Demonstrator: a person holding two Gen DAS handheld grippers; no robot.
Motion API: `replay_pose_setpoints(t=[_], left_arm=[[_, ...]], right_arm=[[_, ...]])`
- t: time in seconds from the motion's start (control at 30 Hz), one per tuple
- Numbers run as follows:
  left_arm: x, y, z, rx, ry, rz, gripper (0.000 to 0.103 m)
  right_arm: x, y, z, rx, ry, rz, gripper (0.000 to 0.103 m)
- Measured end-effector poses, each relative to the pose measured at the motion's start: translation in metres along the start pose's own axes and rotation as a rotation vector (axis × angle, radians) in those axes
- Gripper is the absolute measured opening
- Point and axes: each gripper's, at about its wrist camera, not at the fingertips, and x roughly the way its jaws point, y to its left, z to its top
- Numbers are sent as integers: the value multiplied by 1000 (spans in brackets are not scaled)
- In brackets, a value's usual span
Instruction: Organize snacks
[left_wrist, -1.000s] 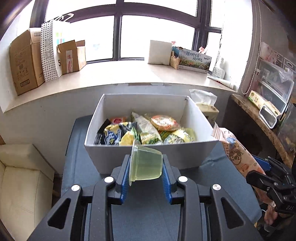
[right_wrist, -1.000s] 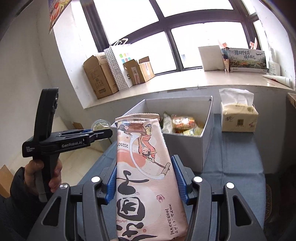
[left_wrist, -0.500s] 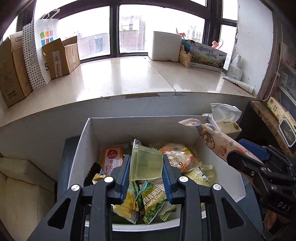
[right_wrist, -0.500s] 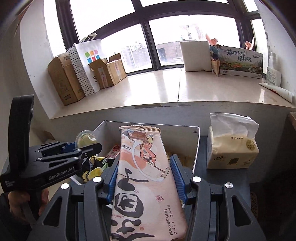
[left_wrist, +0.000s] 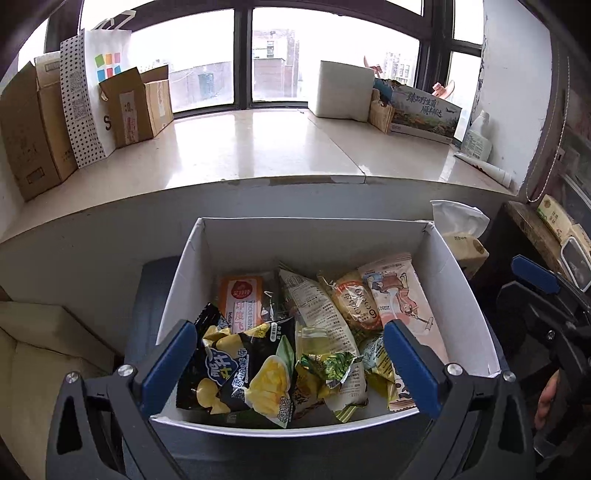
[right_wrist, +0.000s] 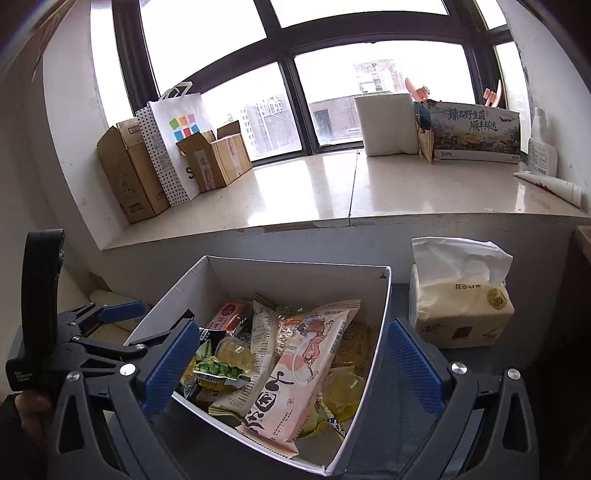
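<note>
Both the left gripper (left_wrist: 291, 363) and right gripper (right_wrist: 291, 363) hung spread wide and empty over the white box (left_wrist: 458, 280) at lower centre of both views. The pink snack pack (right_wrist: 295, 373) lay flat on top of the pile inside, the jelly cup (right_wrist: 236, 349) just left of it. Pack looked light, soft, crinkly: pinch across the narrow width mid-body; the cup's smooth walls could slip, so squeeze gently.

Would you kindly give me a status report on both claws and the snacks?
Left claw open, empty. Right claw open, empty. Pink snack pack and jelly cup in white box. Nothing in the way.
</note>
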Motion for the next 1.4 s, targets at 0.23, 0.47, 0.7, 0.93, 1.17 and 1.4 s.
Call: replay_pose_setpoints(t=[0.23, 0.47, 0.7, 0.93, 1.17, 1.4], left_arm=[[-75, 5, -31, -51, -130, 49, 103], [-151, 8, -82, -88, -226, 95, 103], [-200, -3, -126, -61, -219, 85, 103], [-227, -15, -158, -68, -203, 92, 103], [-225, -19, -167, -75, -174, 75, 103], [-221, -21, -164, -70, -168, 59, 103]], right_arm=[[-56, 32, -6, -123, -136, -64, 103], [-110, 77, -24, -271, -156, -100, 103], [-150, 99, -60, -264, -117, -1, 103], [-172, 103, -98, -166, -57, 40, 103], [-186, 89, -108, -89, -74, 2, 103], [-179, 80, -112, -49, -48, 37, 103]])
